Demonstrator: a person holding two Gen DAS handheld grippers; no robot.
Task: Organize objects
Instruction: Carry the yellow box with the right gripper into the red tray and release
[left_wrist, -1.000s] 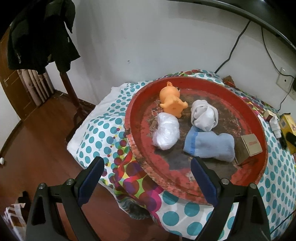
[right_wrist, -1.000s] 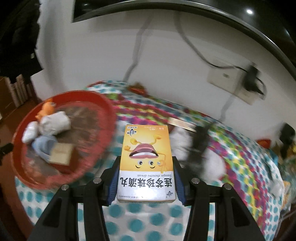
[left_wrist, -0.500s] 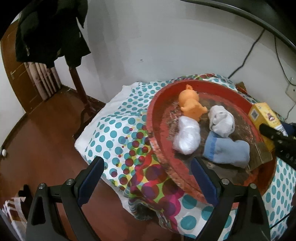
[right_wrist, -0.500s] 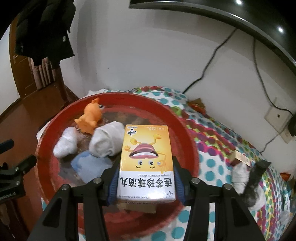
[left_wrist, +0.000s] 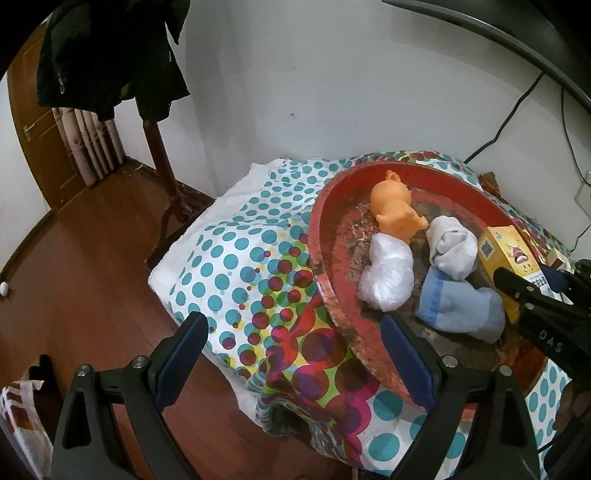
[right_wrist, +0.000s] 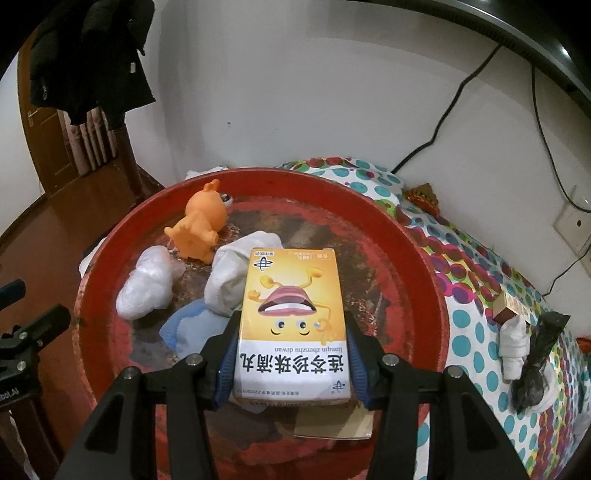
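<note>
A polka-dot cloth (left_wrist: 236, 266) covers the tabletop, which stands against a white wall above a wooden floor, with a dark jacket (left_wrist: 107, 51) hanging at the upper left of both views. On the cloth sits a wide, worn red tray (right_wrist: 417, 266) that fills the centre of the right wrist view.

Several things already lie in the tray: an orange rubber toy (right_wrist: 199, 229) toward its far side, a white plastic bundle (right_wrist: 147, 284) at the left, a rolled white sock (right_wrist: 236, 273) and a light blue sock (right_wrist: 192, 328) in the middle, and a small brown cardboard box (right_wrist: 332, 424) at the near edge, partly hidden.

The right gripper (right_wrist: 291, 354) pinches a yellow medicine box (right_wrist: 293, 314) between its blue pads and holds it over the tray, above the socks; whether the box touches anything below cannot be told. The left gripper (left_wrist: 295, 358) is spread with nothing between its fingers, hanging in front of the tray's near left rim.

By my judgement the sorting is well along: five items are in and the sixth needs only setting down and releasing. Left over on the cloth at the right of the right wrist view are a white bottle (right_wrist: 513, 343), a black plastic wad (right_wrist: 535, 358) and a small brown packet (right_wrist: 506, 306), which probably go in afterwards.
</note>
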